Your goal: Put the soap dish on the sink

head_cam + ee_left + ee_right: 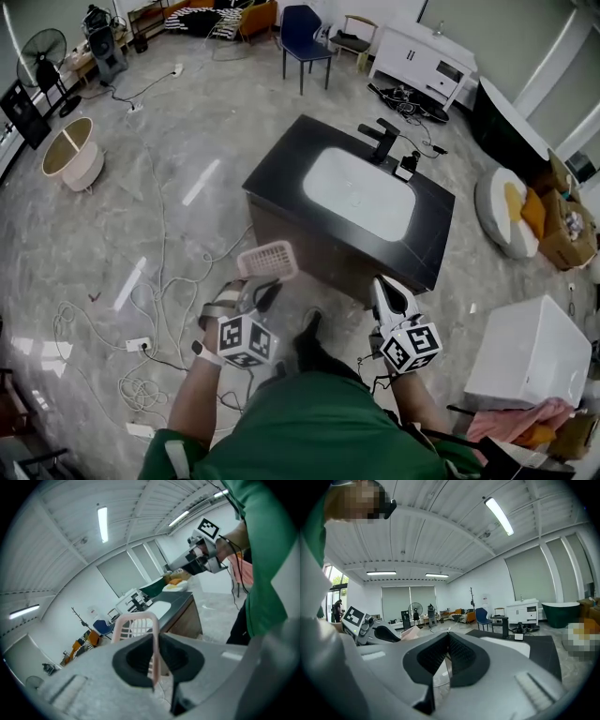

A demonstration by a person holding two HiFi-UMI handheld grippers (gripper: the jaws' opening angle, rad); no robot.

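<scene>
Now, pink slatted soap dish (267,260), black sink (281,173)

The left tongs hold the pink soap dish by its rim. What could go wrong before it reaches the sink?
1. The left tongs pinch only one thin wall of the soap dish, so it might pivot or slip out.
2. It hangs short of the sink counter; if it slips, it would likely hit the polished floor.
3. Cables lie near the person's feet, a possible trip hazard.
</scene>
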